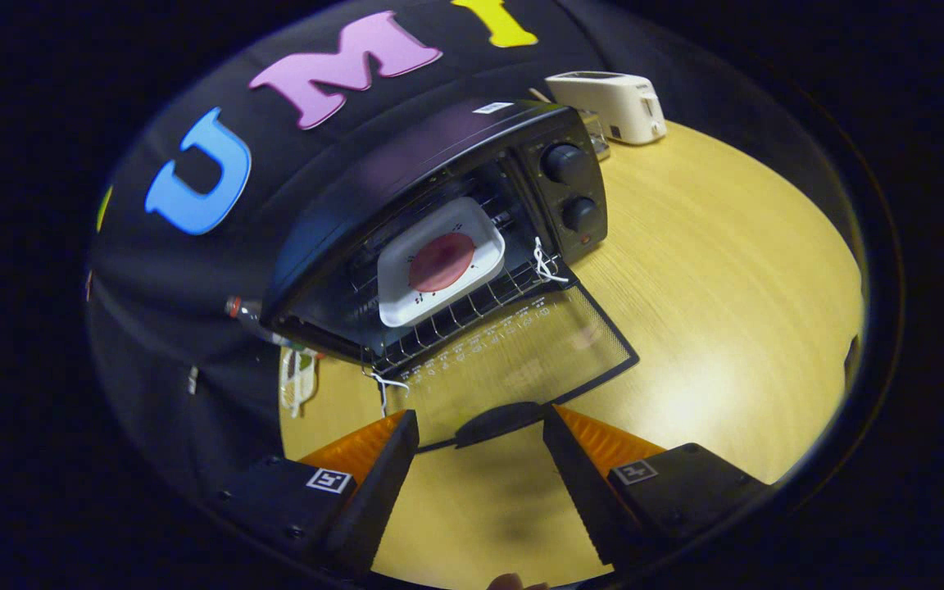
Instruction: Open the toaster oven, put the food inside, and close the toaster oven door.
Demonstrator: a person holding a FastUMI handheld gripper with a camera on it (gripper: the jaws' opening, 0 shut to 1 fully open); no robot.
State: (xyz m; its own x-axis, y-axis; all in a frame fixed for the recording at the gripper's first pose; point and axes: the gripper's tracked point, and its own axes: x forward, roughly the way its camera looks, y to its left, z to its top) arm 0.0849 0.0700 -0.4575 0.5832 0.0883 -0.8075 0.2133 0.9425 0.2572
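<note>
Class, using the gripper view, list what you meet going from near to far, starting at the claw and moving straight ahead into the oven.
Open claw → door handle between its fingers → lowered glass door → wire rack → white tray holding the round red food → toaster oven.

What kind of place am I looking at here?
Likely a kitchen-style tabletop mock-up in a booth: a black toaster oven with its door dropped open, a white toaster behind it, on a wooden table. The open tongs flank the door handle.
</note>
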